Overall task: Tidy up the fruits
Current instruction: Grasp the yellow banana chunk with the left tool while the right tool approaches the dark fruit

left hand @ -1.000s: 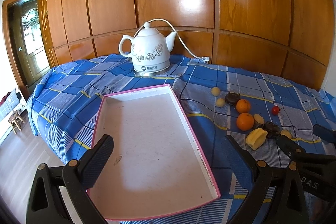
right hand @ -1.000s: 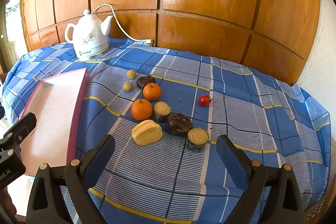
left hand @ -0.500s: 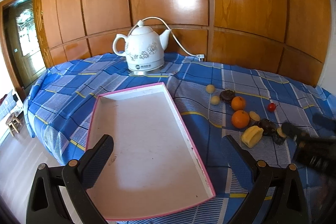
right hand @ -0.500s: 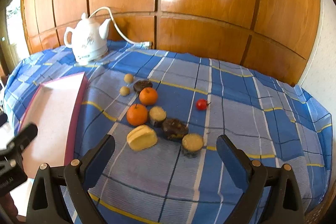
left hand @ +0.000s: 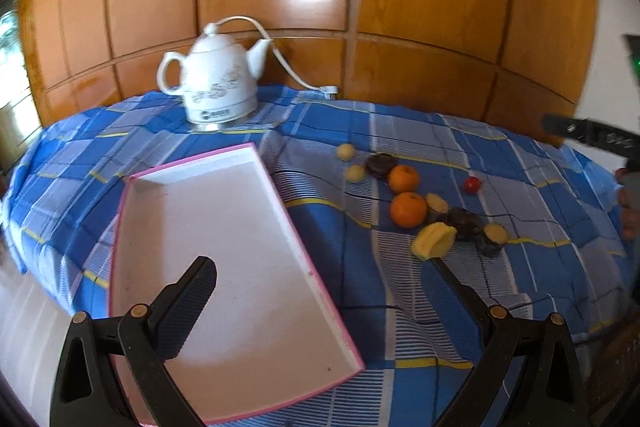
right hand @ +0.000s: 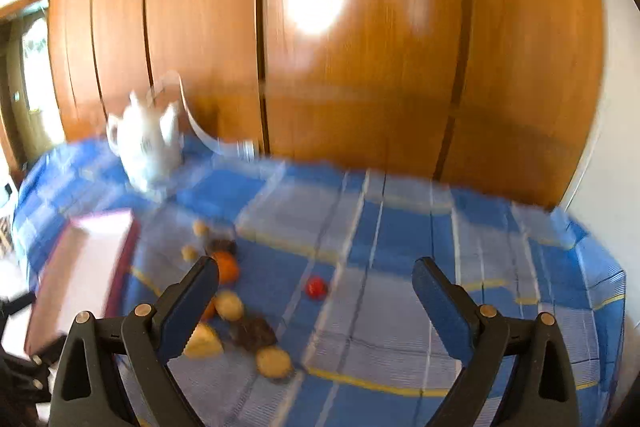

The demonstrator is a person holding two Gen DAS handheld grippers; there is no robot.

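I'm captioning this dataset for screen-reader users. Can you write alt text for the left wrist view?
An open left gripper hangs over an empty pink-rimmed white tray on a blue plaid tablecloth. Right of the tray lie two oranges, a cherry tomato and other small foods; a white kettle stands behind, before wood panelling.

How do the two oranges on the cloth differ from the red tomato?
The oranges are orange and clearly bigger; the tomato is red and small. The oranges sit among the other pieces, while the tomato lies apart to the right. All three are round, rest on the cloth, and lie outside the tray.
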